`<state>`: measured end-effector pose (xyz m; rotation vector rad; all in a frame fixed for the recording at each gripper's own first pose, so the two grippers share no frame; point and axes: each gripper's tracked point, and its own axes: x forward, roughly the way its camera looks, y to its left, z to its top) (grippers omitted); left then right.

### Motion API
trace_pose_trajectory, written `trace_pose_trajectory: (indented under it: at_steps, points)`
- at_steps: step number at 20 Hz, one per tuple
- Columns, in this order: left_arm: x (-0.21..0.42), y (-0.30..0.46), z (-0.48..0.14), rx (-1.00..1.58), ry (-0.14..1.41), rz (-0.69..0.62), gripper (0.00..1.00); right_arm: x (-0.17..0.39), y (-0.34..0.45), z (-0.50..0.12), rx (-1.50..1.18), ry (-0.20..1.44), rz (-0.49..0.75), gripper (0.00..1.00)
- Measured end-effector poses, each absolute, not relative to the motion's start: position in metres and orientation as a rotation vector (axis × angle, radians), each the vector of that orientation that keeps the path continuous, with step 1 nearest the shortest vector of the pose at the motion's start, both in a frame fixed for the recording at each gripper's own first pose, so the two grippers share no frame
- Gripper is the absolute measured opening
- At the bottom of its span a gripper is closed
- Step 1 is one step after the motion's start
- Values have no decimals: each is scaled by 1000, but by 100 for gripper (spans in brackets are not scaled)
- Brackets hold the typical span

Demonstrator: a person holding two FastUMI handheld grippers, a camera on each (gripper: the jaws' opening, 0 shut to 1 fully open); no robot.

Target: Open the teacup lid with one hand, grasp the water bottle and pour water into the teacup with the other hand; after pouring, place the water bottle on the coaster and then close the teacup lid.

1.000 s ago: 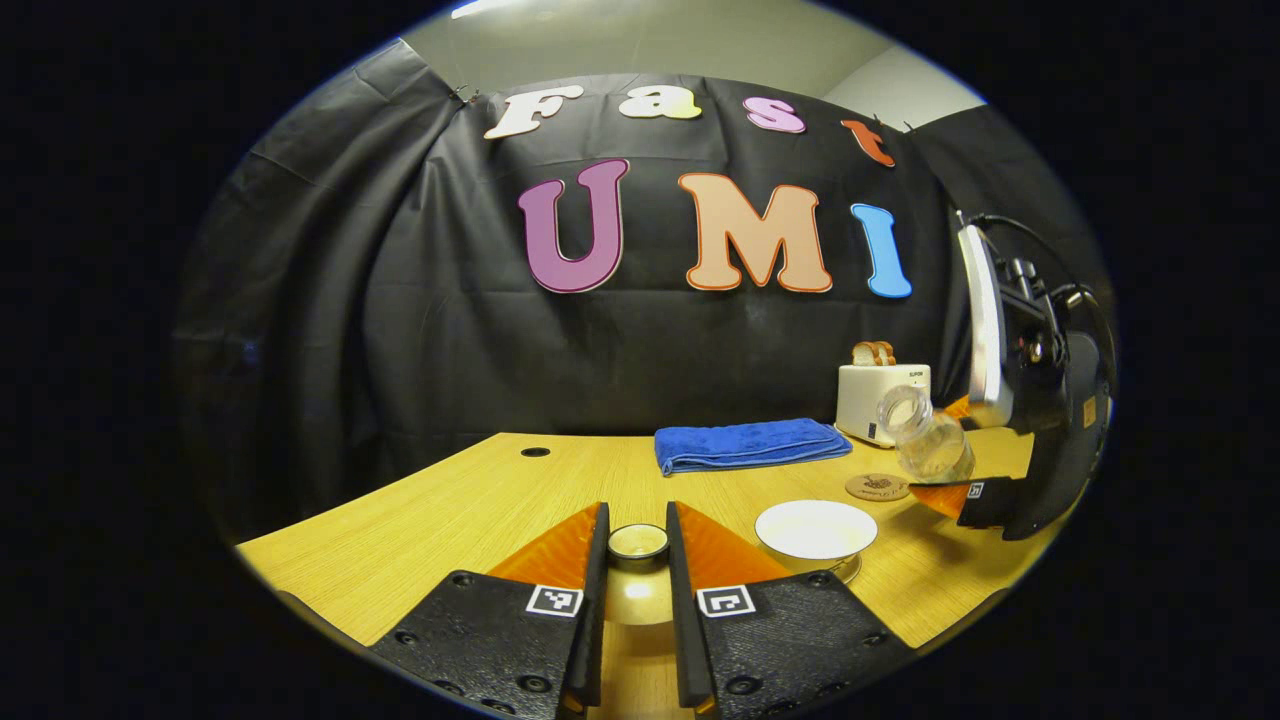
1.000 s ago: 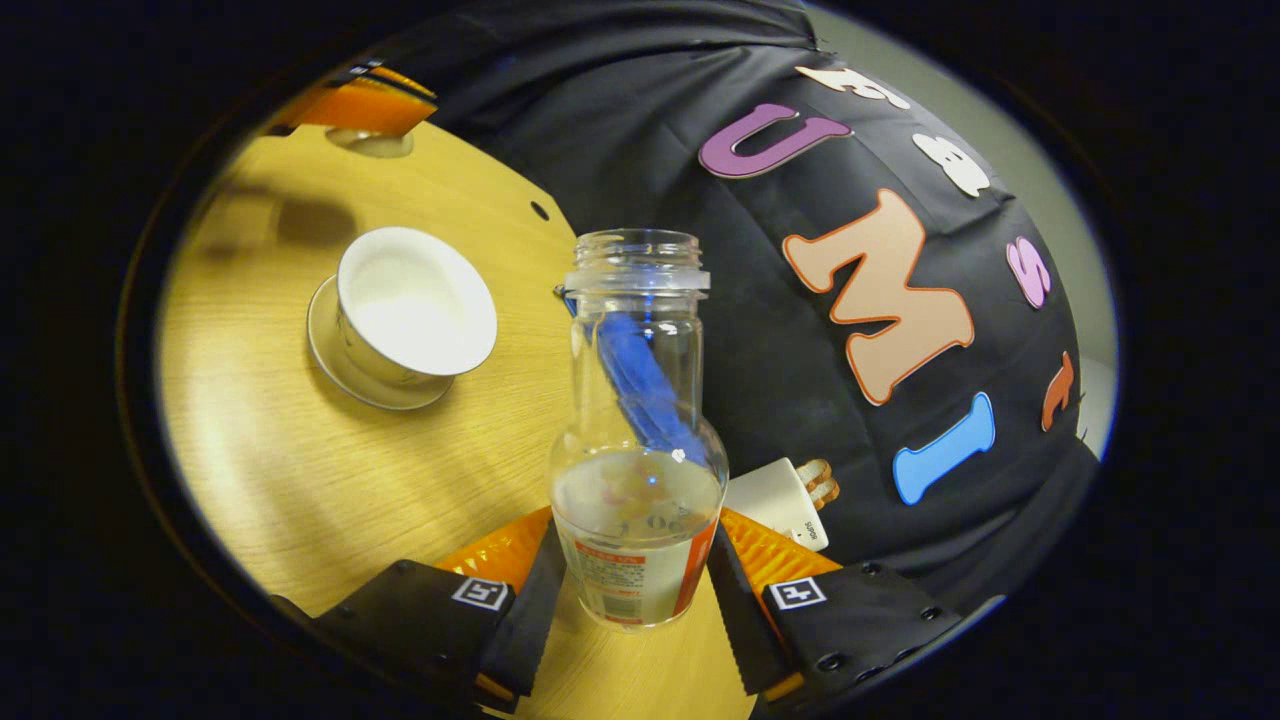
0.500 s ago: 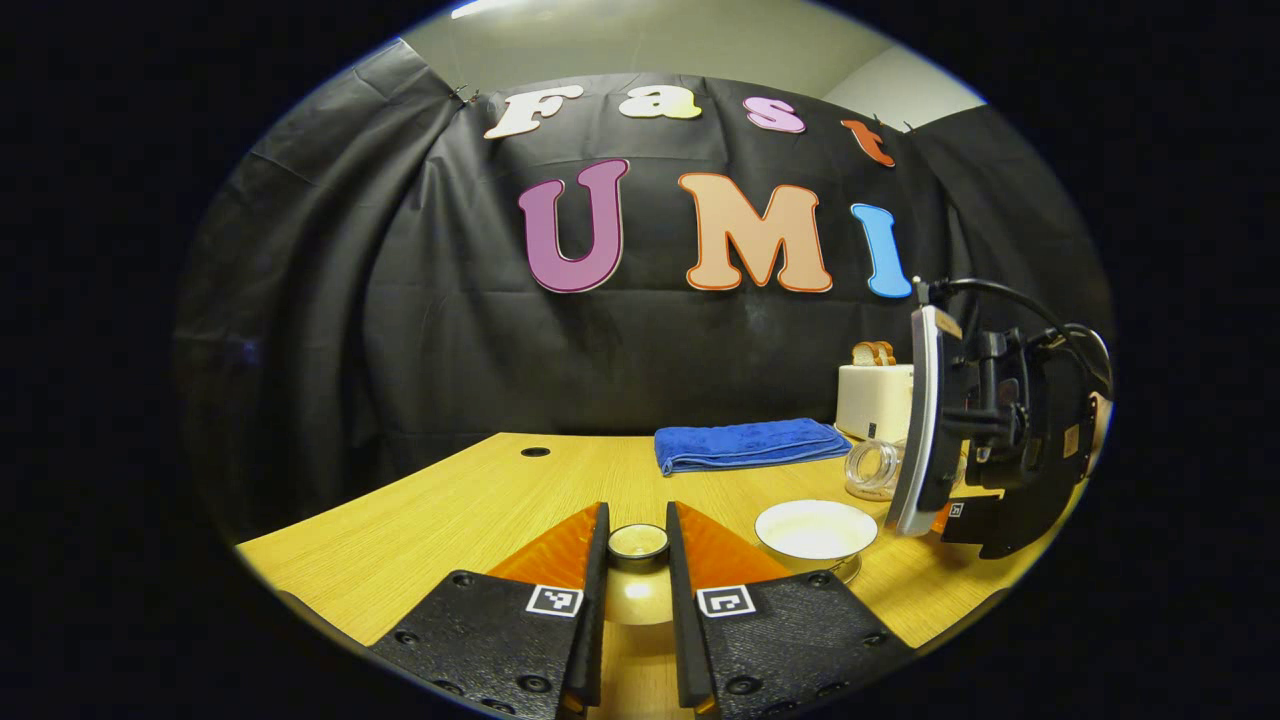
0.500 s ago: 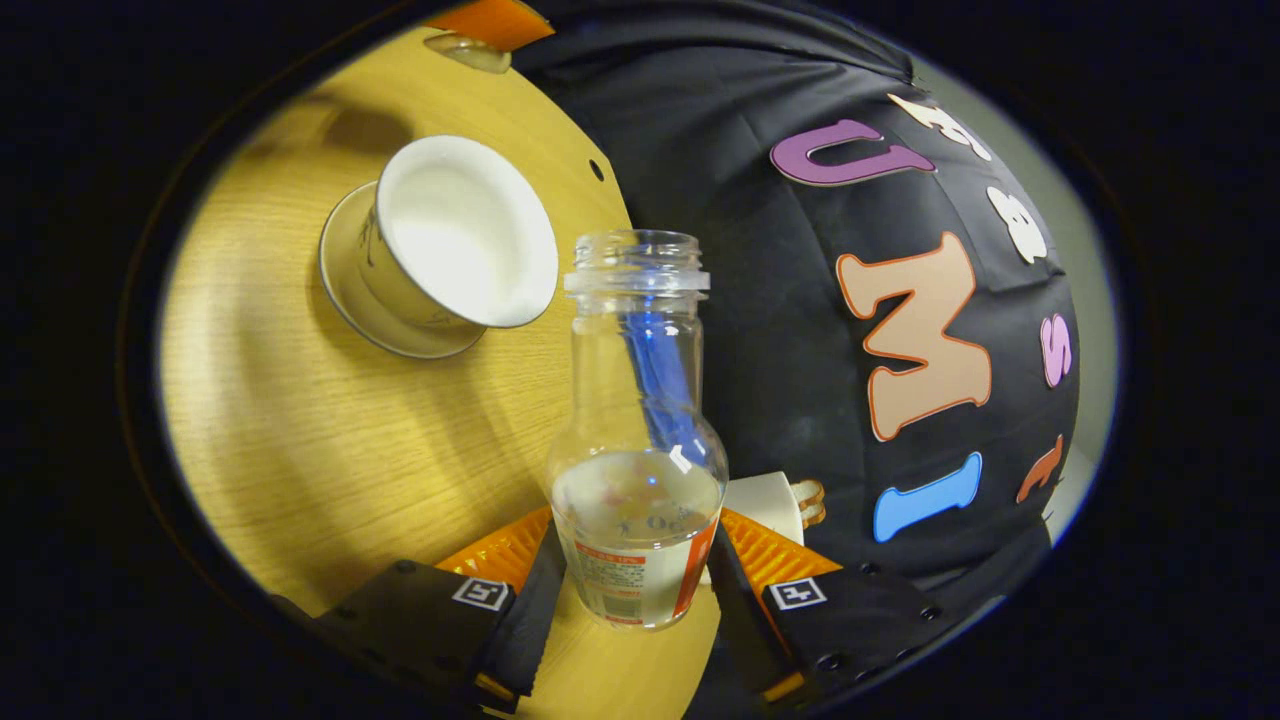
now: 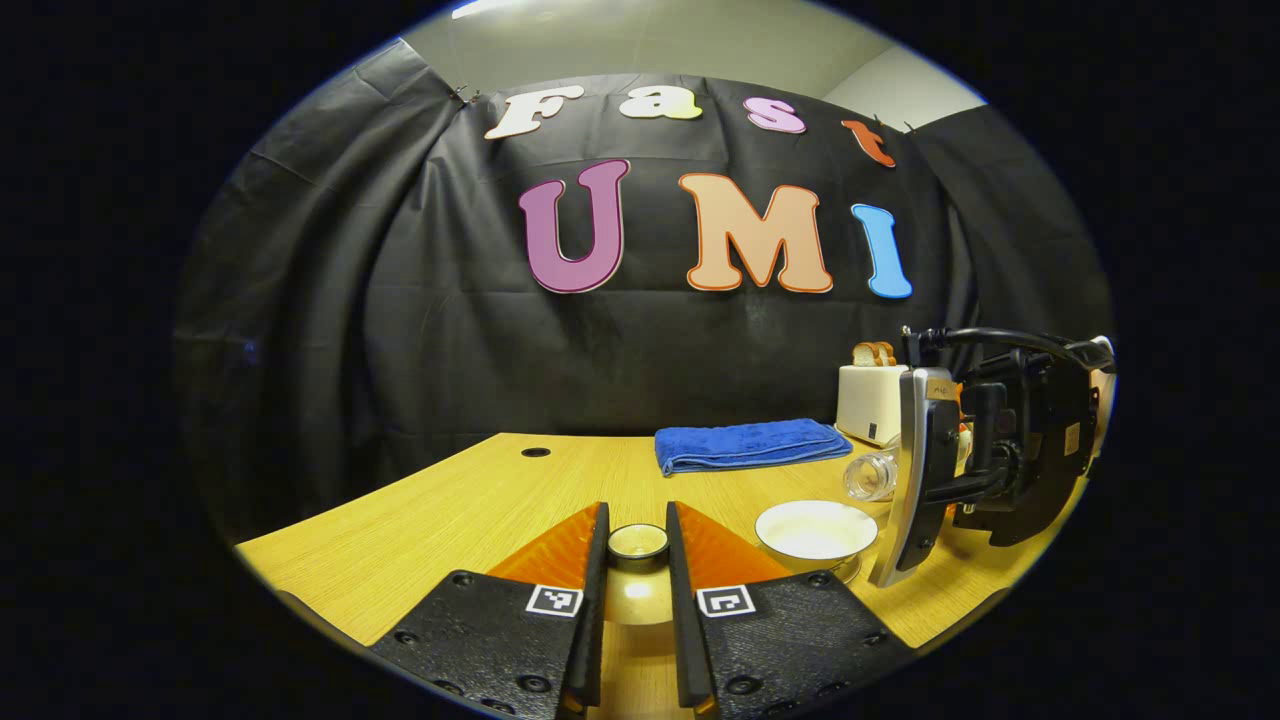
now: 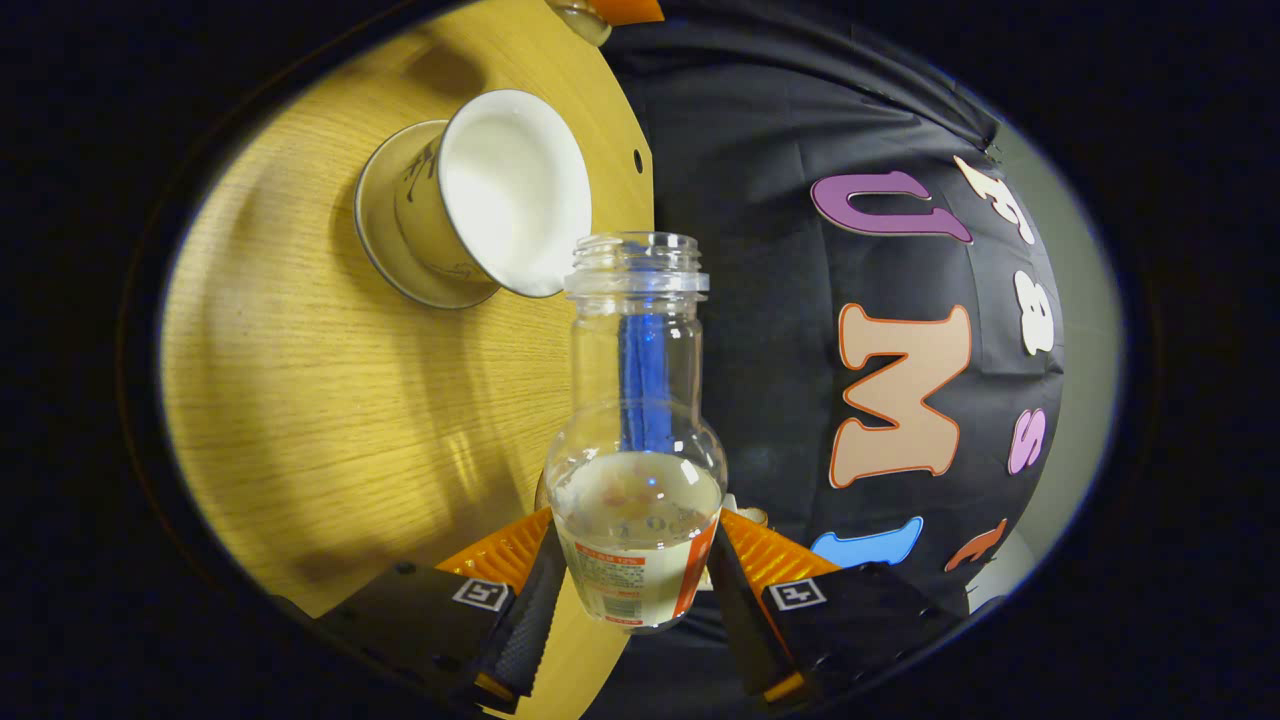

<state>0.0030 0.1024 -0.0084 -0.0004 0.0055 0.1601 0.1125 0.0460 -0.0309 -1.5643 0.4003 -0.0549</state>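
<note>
My left gripper is shut on the knob of the teacup lid and holds it low over the table. The white teacup stands uncovered on its saucer to the right. My right gripper is shut on the base of the clear water bottle. The bottle lies tipped almost level, with its open mouth beside the rim of the teacup. Water sits at the base end, and no stream shows. In the left gripper view, the bottle mouth pokes out just above and right of the cup.
A folded blue towel lies at the back of the wooden table. A white toaster with bread stands behind the right gripper's housing. A small hole marks the tabletop at back left.
My right gripper has rolled over and come down, tipping the bottle from slanted to nearly level and bringing its mouth to the cup's rim. The left gripper and lid have stayed still.
</note>
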Motion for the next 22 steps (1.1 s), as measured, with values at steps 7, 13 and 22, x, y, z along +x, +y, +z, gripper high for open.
trace_pose_trajectory:
  at_steps: [7, 13, 22]
  points:
    - [4, 102, -8, -1, 4, 161, 27, 115, 49, -17, -1681, 369, -65, 78]
    - [5, 102, -8, -1, 3, 161, 27, 118, 57, -1, -1792, 317, -76, 78]
    - [5, 103, -9, -2, 3, 160, 27, 121, 67, 14, -1917, 255, -77, 77]
